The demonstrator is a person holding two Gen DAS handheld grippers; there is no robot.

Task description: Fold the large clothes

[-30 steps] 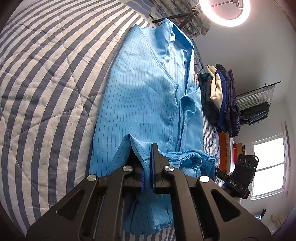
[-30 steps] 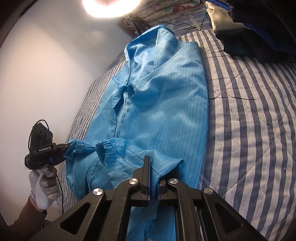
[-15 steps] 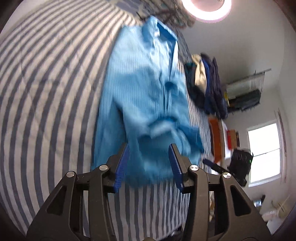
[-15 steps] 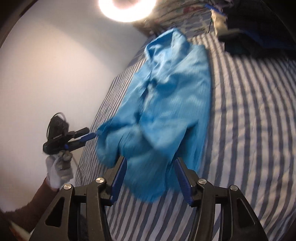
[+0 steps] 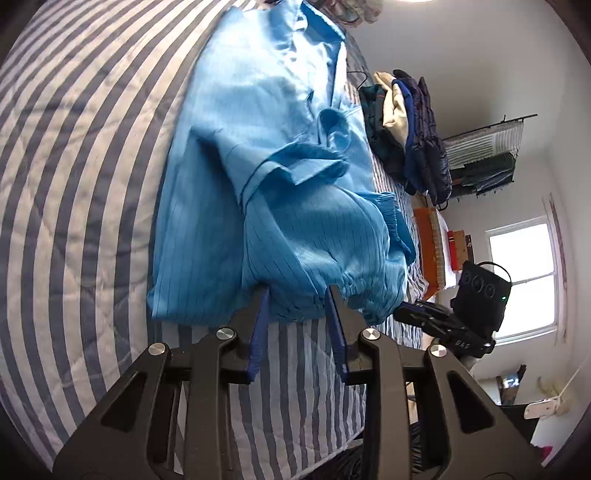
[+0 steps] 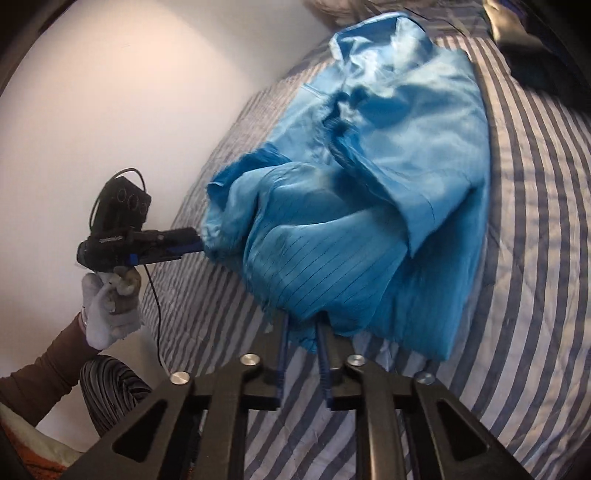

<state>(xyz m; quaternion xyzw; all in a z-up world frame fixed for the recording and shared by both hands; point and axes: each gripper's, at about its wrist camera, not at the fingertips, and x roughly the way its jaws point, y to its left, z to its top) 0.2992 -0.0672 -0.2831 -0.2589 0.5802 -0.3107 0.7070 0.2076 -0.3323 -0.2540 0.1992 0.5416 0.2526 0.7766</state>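
Both tools have just been closing on the near end of the blue shirt [image 5: 229,155], which lies lengthwise on the striped bed [image 5: 74,184] with its collar [image 5: 314,33] at the far end.

My left gripper [image 5: 297,295] has its jaws partly apart, with a bunched edge of cloth between the tips. In the right camera that cloth is drawn to a point at the tip, so I judge it is pinching the shirt. My right gripper [image 6: 301,328] has its jaws nearly together on a fold of the same end.

**What could go wrong**
- Each bite sits right at the fingertips, so a quick lift could pull the cloth free.
- I may have caught 1 layer only, or a sleeve cuff rather than the hem. The fold would then carry over lopsided.
- The near end is already puffed and rumpled, and laying it forward like this would trap creases.
- The 2 tools are not level with each other, so the fold line could skew.

**What I can't make out**
- The right view is smeared by motion, so the cloth edge at its jaws is unclear.
- I can't tell how many layers either tool holds, or where the sleeves end under the bulge.
- The pile of clothes [image 5: 406,122] beyond the shirt is cut off in the right view.
- Only my gloved left hand [image 6: 110,306] shows.
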